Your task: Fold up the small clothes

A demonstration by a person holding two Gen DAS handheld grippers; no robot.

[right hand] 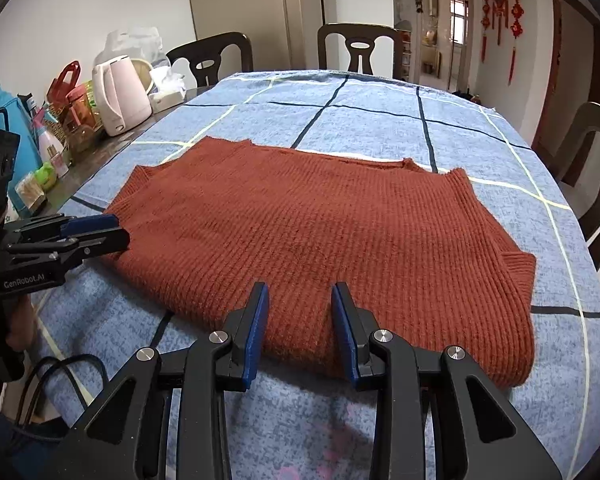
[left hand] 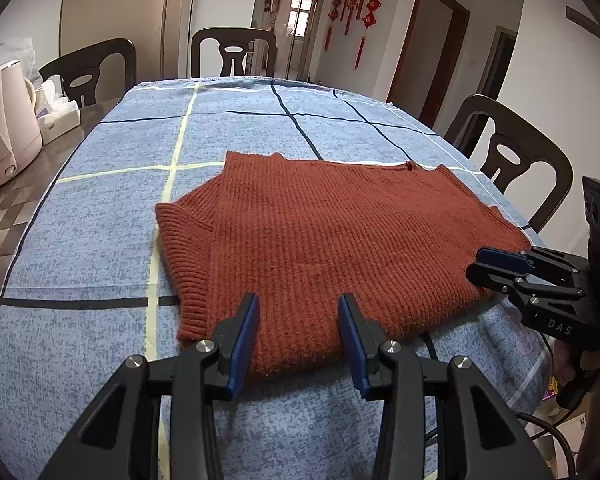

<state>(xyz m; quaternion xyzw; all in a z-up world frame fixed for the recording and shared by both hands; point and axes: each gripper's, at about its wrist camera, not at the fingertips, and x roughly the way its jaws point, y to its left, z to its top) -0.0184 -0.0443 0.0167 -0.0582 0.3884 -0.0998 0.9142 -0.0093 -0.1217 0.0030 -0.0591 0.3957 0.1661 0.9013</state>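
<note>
You see the rust-red knitted sweater [left hand: 320, 240] lying flat on the blue checked tablecloth [left hand: 100, 240]. It is already folded to a wide rectangle. One ribbed cuff [right hand: 518, 280] lies at its right side, and its near edge reaches toward you.

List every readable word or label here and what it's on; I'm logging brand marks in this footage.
"DAS": on the right gripper, seen from the left camera.
"GenRobot.AI": on the left gripper, seen from the right camera.
Labels on the bottles by the kettle: too small to read.
</note>
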